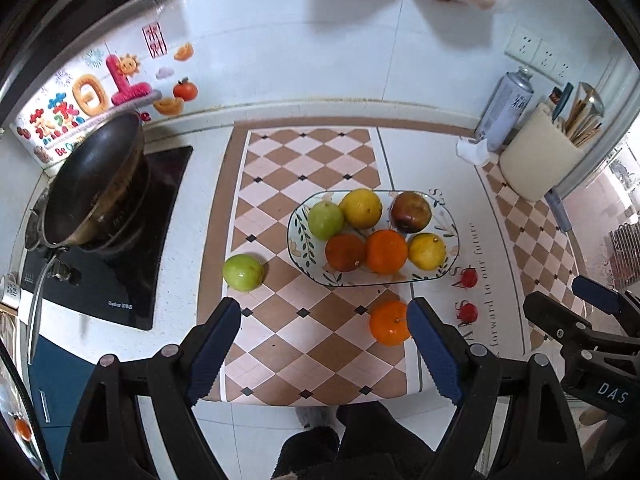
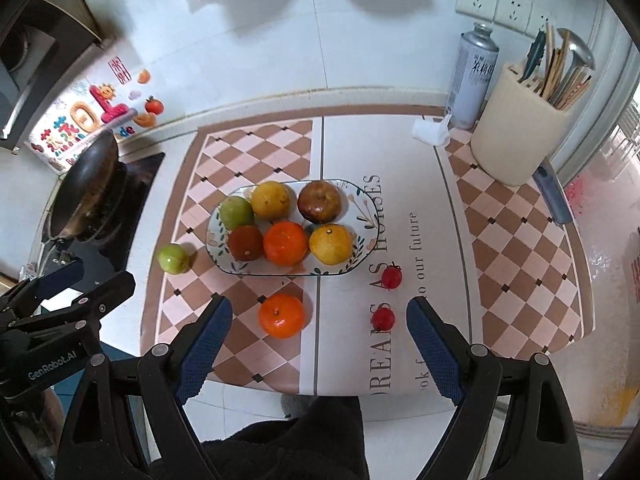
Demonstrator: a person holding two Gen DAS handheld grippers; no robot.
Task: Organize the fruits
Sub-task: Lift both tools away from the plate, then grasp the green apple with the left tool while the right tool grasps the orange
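Lots of writing around. Mat [image 2: 352, 152] printed with "DREAMS AS HORSES" and "...forward to our future", only partly readable. "GenRobot.AI" on left tongs [image 2: 52, 288] body seen from the right camera, "DAS" on right tongs [image 1: 592, 308] body seen from the left one. Hob [image 1: 120, 264] with small white brand print, too tiny to read. Grey can [image 2: 474, 76] by the wall with Chinese characters, can't make them out. Colourful sticker sheet [image 1: 80, 108] behind the pan [image 1: 96, 184], "Be" legible, rest blurry.

Containers next: oval plate [image 2: 362, 208] on the counter [image 2: 600, 376] holding six fruits: green one [image 2: 237, 212], two yellow [image 2: 271, 199], dark red-brown one [image 2: 319, 201], dark orange [image 2: 245, 243], bright orange [image 2: 285, 242]. Cream holder [image 2: 516, 136] at right stuffed with chopsticks and utensils.

Loose on the mat: green fruit [image 1: 243, 272] left of the plate, orange [image 2: 281, 315] just in front of it, two small red fruits [image 2: 391, 277] to the right.

Both tongs wide open, gripping nothing, hanging over the near counter edge.
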